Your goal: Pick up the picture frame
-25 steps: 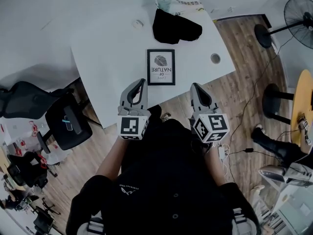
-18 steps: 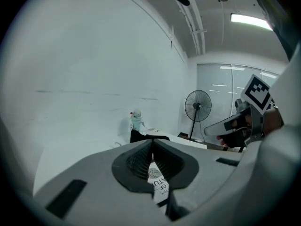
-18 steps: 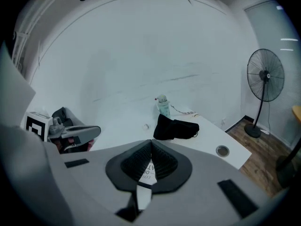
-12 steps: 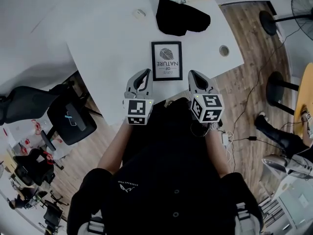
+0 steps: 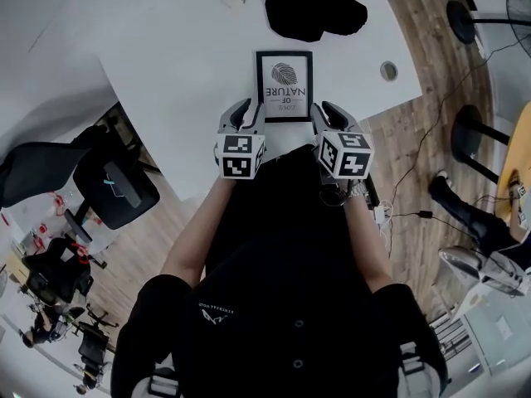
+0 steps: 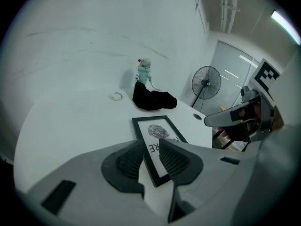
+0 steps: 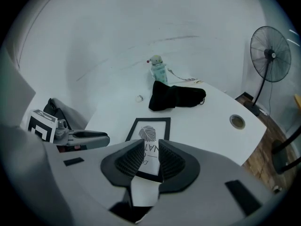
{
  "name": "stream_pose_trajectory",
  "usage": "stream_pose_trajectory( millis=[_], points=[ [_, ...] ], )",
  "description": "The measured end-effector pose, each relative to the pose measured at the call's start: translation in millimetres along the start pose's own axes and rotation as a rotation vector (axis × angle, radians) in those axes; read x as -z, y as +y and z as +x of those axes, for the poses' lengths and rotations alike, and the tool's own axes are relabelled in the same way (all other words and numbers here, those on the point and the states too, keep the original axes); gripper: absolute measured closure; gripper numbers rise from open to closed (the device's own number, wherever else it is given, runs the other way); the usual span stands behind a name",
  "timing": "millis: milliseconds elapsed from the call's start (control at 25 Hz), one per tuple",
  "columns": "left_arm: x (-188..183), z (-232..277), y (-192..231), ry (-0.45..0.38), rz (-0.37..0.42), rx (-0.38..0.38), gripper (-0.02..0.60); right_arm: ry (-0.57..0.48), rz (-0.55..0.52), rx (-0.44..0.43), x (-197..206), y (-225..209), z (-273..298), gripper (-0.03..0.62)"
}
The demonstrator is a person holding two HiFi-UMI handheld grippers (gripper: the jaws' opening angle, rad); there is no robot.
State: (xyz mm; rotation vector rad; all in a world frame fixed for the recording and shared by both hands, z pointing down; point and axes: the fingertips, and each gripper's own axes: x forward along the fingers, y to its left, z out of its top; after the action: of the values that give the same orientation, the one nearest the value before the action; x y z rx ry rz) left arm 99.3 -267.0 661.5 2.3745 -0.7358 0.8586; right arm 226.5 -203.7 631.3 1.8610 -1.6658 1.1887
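Item: black-rimmed rectangular picture frame [image 5: 284, 85] with a white printed sheet, flat on the smooth white tabletop [image 5: 166, 65], its long axis running 12 to 6 in the head view. The left gripper [image 5: 246, 116] stood at its 7 o'clock corner and the right gripper [image 5: 326, 116] at its 5 o'clock corner, about equally near, with the frame toward 12 from both. Left jaws were narrowly apart and empty, with the frame's near corner showing through the gap. Right jaws were opening, pads clear of the frame's near edge beyond them. The pads were dark and ribbed, the rim thin and rigid-looking. A soft black cloth [image 5: 314, 7] lay at the frame's 12.
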Motion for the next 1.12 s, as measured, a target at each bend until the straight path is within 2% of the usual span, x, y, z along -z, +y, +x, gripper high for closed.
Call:
stream_pose_trajectory(
  millis=[120,360,920,1120],
  points=[
    [14,10,2,0.044,-0.039,0.009,0.479,0.051,0.024,0.009,18,-3,16,0.488],
    [32,33,11,0.111,-0.105,-0.032,0.472,0.128,0.070,0.047,44,-16,44,0.471],
    [53,59,8,0.200,-0.119,-0.012,0.472,0.213,0.058,0.086,67,-33,75,0.484],
    [53,63,8,0.210,-0.137,-0.038,0.472,0.224,0.068,0.090,71,-34,82,0.491]
  ],
)
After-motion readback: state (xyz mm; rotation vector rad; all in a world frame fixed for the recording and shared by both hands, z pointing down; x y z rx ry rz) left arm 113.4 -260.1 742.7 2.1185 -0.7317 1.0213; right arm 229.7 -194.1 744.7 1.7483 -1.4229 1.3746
